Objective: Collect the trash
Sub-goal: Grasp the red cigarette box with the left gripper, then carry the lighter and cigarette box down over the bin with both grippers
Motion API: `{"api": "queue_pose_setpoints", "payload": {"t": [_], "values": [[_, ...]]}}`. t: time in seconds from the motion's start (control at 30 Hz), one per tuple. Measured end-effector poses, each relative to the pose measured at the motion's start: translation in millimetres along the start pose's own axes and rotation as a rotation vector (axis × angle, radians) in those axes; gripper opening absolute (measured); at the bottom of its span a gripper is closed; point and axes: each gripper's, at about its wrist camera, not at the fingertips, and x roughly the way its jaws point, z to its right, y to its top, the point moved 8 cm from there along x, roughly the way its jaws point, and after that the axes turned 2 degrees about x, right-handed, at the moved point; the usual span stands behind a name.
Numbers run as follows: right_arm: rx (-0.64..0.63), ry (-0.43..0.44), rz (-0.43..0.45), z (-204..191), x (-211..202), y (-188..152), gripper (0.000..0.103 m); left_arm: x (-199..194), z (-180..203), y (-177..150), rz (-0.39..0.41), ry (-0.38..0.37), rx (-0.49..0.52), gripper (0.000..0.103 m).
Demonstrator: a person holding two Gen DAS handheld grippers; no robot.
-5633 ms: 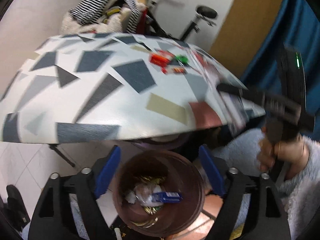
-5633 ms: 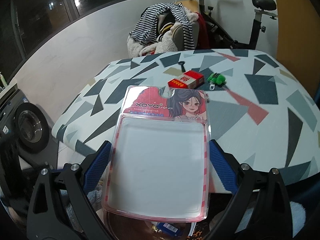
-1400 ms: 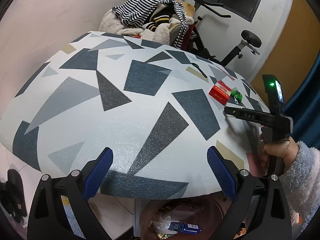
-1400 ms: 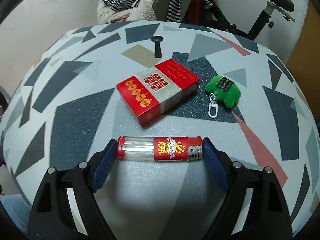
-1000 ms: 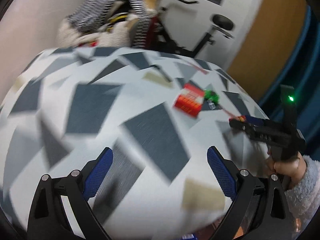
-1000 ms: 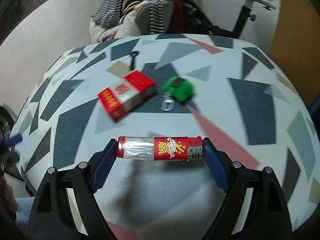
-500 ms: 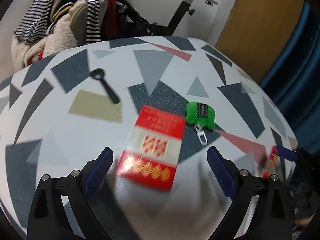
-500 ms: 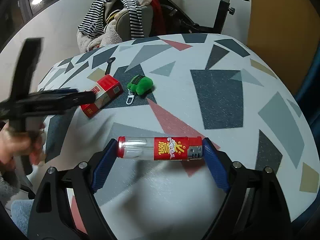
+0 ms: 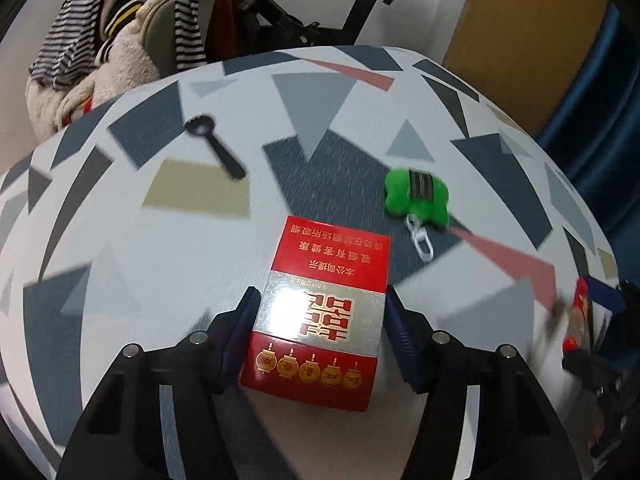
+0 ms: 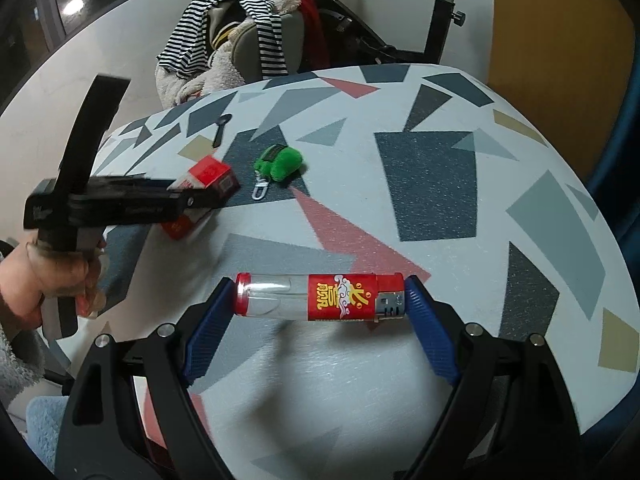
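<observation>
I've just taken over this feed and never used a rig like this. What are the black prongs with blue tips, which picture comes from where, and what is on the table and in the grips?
No robot arm here: a person holds a two-finger gripper in each hand, each with a fisheye camera looking along its blue-padded fingers.

In the left wrist view, the left gripper has just been closing around a red cigarette pack on the patterned table; its pads sit against the pack's sides. Beyond lie a green plush keychain and a small black spoon.

In the right wrist view, the right gripper holds a red lighter end to end, above the table. At the left of that view is the person's left hand with its gripper at the pack.
</observation>
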Motion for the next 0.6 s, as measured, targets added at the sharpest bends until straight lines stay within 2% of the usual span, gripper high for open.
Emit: {"api": "queue_pose_setpoints", "payload": {"t": [0.3,0.47,0.6], "values": [[-0.050,0.054,0.011,-35,-12,-13,0.083,-77,-15,-62,0.102,-0.075,-0.110,0.059],[-0.093,0.094,0.006,-64,-19,-28,0.083,-125,-14,-114,0.141,-0.071,-0.145,0.059],[-0.140,0.119,-0.008,-88,-23,-44,0.083,-160,-14,-161,0.172,-0.073,-0.211,0.059]]}}
